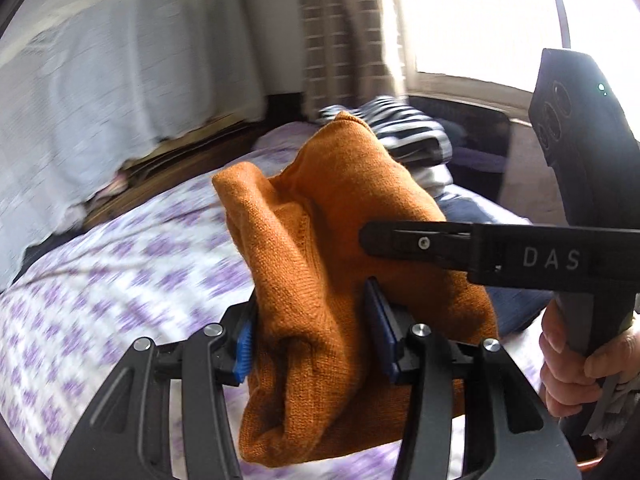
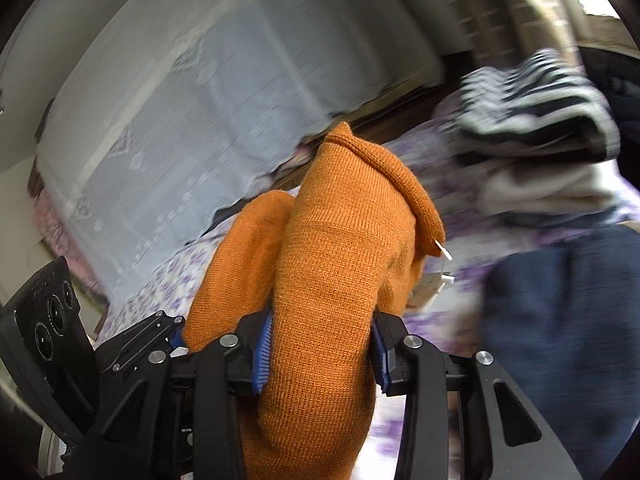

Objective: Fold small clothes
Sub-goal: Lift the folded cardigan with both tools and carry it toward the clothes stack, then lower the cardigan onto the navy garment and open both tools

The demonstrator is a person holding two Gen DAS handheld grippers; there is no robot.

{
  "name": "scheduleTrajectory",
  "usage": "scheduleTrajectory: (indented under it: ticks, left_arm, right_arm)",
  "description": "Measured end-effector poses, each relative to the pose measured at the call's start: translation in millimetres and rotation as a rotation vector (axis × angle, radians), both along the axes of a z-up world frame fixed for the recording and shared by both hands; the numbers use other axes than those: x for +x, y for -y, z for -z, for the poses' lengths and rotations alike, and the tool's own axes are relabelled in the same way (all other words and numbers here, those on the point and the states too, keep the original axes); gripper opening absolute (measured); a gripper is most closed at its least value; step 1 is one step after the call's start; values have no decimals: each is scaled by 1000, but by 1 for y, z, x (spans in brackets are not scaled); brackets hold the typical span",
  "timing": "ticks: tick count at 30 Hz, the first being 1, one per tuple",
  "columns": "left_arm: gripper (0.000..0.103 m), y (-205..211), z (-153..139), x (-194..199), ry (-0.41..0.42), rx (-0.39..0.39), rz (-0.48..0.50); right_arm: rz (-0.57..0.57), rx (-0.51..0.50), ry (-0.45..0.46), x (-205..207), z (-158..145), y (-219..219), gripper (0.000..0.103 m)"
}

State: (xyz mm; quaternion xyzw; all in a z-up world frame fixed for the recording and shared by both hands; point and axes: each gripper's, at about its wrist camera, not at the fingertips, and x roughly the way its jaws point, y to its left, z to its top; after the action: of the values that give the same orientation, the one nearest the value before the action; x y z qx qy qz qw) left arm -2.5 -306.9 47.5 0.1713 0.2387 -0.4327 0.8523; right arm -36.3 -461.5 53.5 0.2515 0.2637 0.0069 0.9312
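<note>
A folded orange knit garment (image 1: 320,220) hangs above the bed, held up from both sides. In the left wrist view my left gripper (image 1: 312,340) is shut on its lower bunched part, blue pads pressing from each side. My right gripper (image 1: 384,240) reaches in from the right, one finger lying across the knit and the other hidden behind it; a hand (image 1: 572,360) holds its handle. In the right wrist view my right gripper (image 2: 320,354) is shut on a thick roll of the orange garment (image 2: 340,260). The left gripper (image 2: 160,332) shows at the lower left beside the same cloth.
The bed has a white sheet with purple pattern (image 1: 120,280). A stack of clothes with a black-and-white striped garment (image 2: 532,100) on top lies to the right, dark blue fabric (image 2: 560,320) in front of it. A white lace cover (image 1: 100,80) drapes furniture behind the bed.
</note>
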Motion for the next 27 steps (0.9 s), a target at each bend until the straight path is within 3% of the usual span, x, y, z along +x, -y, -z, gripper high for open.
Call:
scheduleTrajectory:
  ticks: [9,14,16,17,19,23,27]
  left_arm:
    - [47,99,-8,-33,-18,-8,193]
    - [49,141,20,-23,-63,42,176]
    - [55,149,46,-10,-110,105,144]
    - [67,148,54,-5,-128,111,143]
    - [79,142,68,3,-143,80,123]
    - [80,140,74,0,-117,71,112]
    - [80,130,64,-5,-98,50,98]
  right_arm:
    - [180,16,-11,-61,-10,87,40]
    - [295,64,-73,-75,27,135,40]
    - [339,101,-133,-75,56,155,48]
    - [348,125,-136,-76,69,164,52]
    - [329,168,-98,-77,82,178,56]
    - [335,90,-95,-73,81,172,58]
    - [390,85,-71,-81,66,168,59]
